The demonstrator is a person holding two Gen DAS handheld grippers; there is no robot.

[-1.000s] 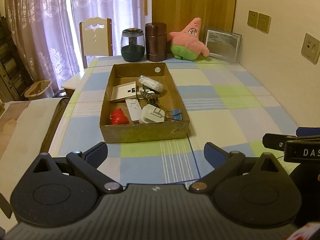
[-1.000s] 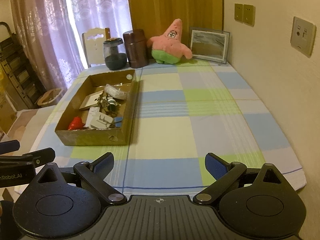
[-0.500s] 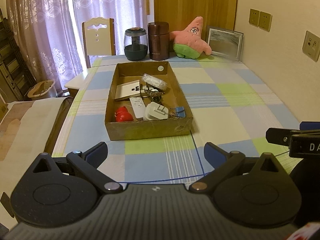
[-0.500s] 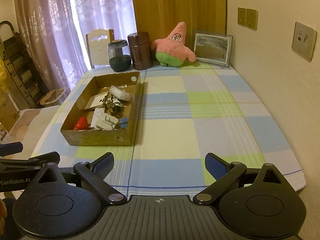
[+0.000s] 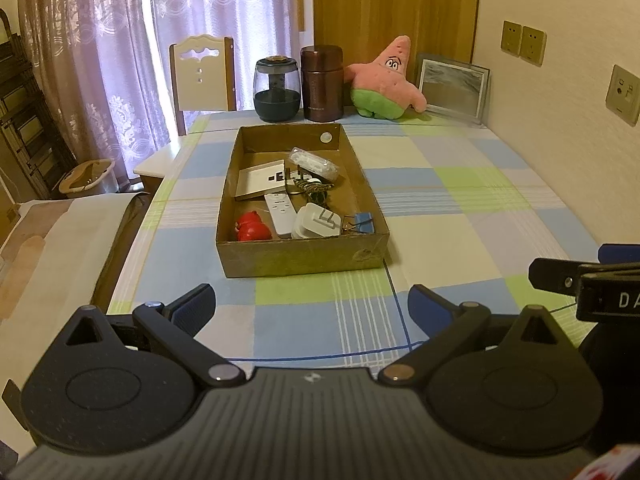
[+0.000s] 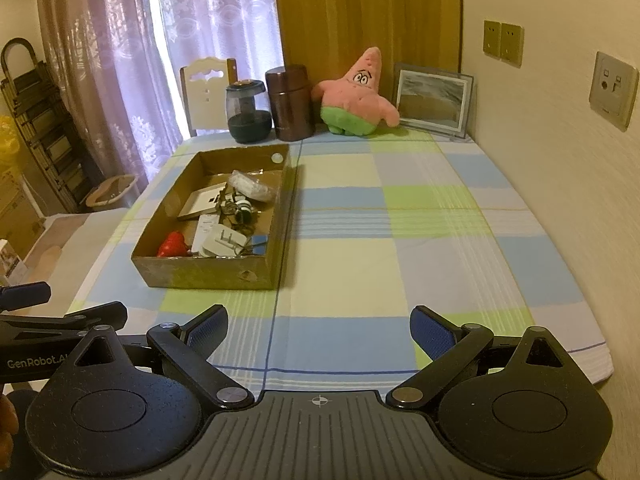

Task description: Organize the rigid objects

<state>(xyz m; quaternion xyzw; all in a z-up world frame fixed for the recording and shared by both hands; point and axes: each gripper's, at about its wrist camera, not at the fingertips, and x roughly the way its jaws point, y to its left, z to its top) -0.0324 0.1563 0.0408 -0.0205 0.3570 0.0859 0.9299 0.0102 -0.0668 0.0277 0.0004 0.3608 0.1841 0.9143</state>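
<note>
I hold both claws above the near edge of the bench (image 5: 460, 216), each spread wide and empty. The left claw (image 5: 312, 308) faces a shallow cardboard box (image 5: 304, 258) that sits toward the bench's left edge, its short side turned to me. The right claw (image 6: 318, 330) hangs over bare checked cloth nearer the right edge, with the box ahead and to its left.

Inside the box, along its near wall, lie a red toy (image 5: 252, 230), a white remote (image 5: 280, 212), a white plug adapter (image 5: 316, 222) and a blue binder clip (image 5: 362, 222) in the near right corner. Farther in are a white switch plate (image 5: 260, 180), a tangle of dark cord (image 5: 312, 186) and a clear wrapped packet (image 5: 314, 164).

Along the bench's far edge stand a dark glass jar (image 5: 277, 94), a brown canister (image 5: 322, 82), a pink starfish plush (image 5: 386, 80) and a framed picture (image 5: 452, 88) leaning at the far right corner. A chair (image 5: 202, 76) stands behind the far left corner.
</note>
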